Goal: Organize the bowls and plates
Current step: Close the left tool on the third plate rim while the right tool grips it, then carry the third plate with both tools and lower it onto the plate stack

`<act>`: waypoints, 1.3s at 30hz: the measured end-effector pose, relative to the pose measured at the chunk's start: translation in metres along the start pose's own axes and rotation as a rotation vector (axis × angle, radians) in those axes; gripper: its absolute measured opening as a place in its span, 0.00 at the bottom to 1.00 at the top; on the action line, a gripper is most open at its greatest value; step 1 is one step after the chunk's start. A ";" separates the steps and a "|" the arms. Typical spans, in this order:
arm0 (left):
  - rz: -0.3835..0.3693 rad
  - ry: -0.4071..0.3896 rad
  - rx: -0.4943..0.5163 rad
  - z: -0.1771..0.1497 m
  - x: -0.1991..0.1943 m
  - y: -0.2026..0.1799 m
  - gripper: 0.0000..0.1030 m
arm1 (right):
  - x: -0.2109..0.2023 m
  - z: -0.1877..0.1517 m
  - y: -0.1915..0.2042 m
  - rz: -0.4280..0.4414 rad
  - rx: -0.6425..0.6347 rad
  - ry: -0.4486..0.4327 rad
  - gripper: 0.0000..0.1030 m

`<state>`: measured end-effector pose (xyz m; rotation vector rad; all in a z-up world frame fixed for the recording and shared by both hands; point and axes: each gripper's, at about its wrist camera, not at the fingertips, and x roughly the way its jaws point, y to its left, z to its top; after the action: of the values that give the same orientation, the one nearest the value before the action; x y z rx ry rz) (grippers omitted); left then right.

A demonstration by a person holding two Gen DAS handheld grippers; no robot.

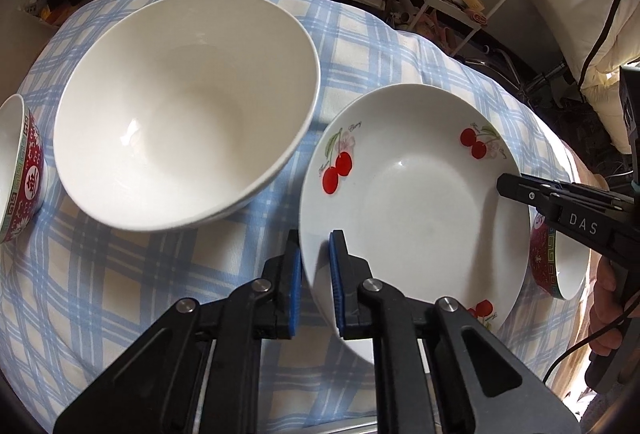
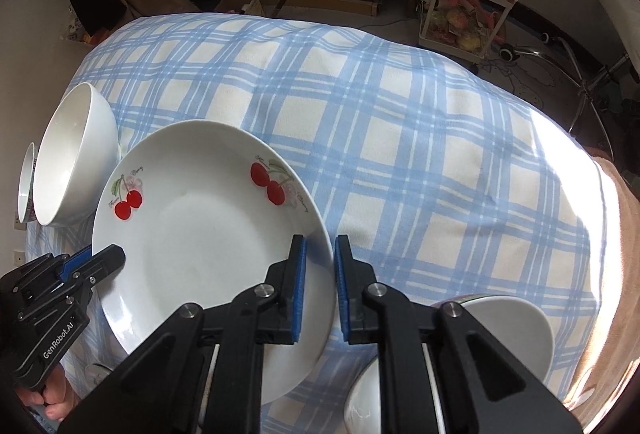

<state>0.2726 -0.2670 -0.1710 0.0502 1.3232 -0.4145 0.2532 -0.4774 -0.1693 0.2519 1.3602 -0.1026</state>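
**Ana:** The white glazed ceramic plate with red cherry prints [image 1: 416, 202] sat on the blue-checked cloth of the worktop [image 2: 400, 138], and both claws were on it! The left claw [image 1: 316, 274] straddled the near-left rim at a narrow gap, pads either side.

**Ben:** Whether the pads were actually pinching, I couldn't tell. The right claw [image 2: 320, 282] stood the same way across the opposite rim.

**Ana:** I judged that plate stiff, slick and breakable, so the raised rim was the place to take hold, both sides together.

**Ben:** Just left of it sat the big plain white ceramic bowl [image 1: 184, 110], with a small red-patterned bowl [image 1: 20, 170] beyond.
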 end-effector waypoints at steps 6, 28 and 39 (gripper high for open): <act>-0.024 0.025 -0.013 -0.001 -0.003 0.006 0.12 | -0.013 -0.011 0.006 -0.022 0.001 -0.014 0.14; -0.042 -0.012 0.040 -0.030 -0.063 0.009 0.10 | -0.055 -0.062 0.011 0.064 0.060 -0.039 0.13; -0.039 -0.029 0.001 -0.068 -0.089 0.026 0.10 | -0.074 -0.098 0.039 0.081 0.053 -0.029 0.12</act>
<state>0.2014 -0.2006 -0.1098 0.0187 1.2968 -0.4474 0.1533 -0.4216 -0.1109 0.3485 1.3175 -0.0748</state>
